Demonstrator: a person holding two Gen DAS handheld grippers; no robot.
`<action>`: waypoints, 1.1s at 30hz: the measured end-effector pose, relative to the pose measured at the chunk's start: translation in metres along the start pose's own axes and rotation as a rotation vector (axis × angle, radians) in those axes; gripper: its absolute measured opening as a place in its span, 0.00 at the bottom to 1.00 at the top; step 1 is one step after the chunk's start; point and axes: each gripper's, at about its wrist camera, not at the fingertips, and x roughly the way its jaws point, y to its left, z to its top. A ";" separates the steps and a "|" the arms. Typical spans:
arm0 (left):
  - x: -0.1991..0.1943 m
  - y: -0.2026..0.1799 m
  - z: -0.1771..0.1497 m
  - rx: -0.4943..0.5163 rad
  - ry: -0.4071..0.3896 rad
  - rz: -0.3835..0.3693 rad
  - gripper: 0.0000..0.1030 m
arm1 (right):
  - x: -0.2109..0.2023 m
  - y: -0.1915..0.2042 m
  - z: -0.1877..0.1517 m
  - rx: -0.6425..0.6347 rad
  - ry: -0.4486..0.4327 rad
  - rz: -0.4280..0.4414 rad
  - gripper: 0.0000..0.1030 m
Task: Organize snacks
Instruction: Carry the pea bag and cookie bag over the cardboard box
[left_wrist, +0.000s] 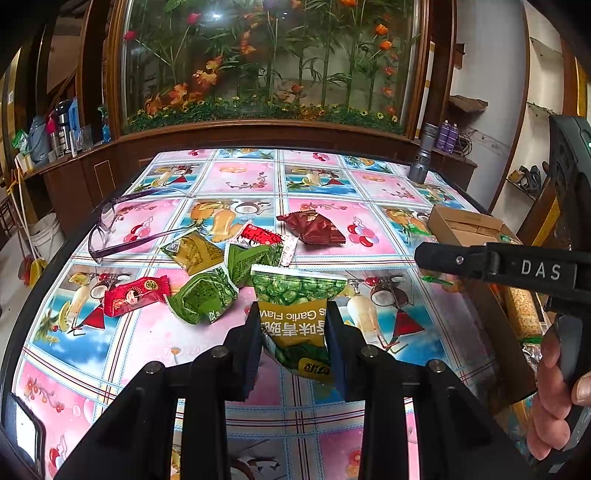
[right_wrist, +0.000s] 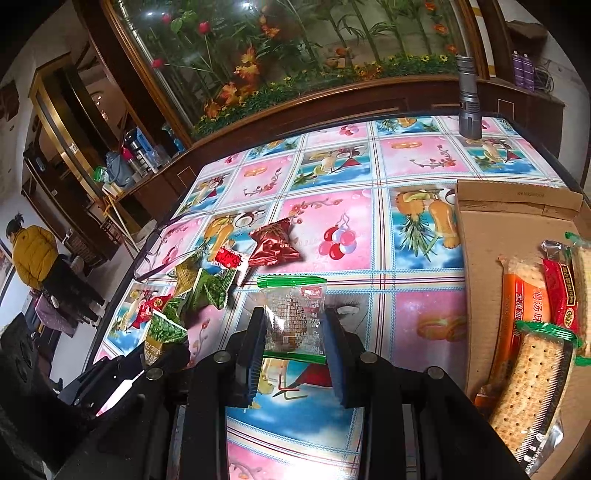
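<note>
My left gripper is shut on a green and gold garlic pea packet, held above the table. My right gripper is shut on a clear snack packet with green ends. The right gripper also shows at the right of the left wrist view. Loose snacks lie in a pile: green packets, a red candy, a maroon packet. A cardboard box at the right holds cracker packs and a red packet.
Purple-framed glasses lie at the table's left. A grey flashlight stands at the far right corner. The table has a fruit-print cloth. A wooden cabinet with a plant display stands behind. A person in a yellow jacket stands far left.
</note>
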 end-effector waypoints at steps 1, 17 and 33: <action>0.000 0.000 0.000 0.001 0.000 0.000 0.30 | -0.001 -0.001 0.000 0.002 -0.002 0.000 0.32; -0.007 -0.007 0.000 0.026 -0.022 -0.036 0.30 | -0.044 -0.033 0.014 0.101 -0.102 0.032 0.32; 0.003 -0.063 0.005 0.038 -0.010 -0.124 0.30 | -0.103 -0.112 0.016 0.291 -0.234 0.010 0.32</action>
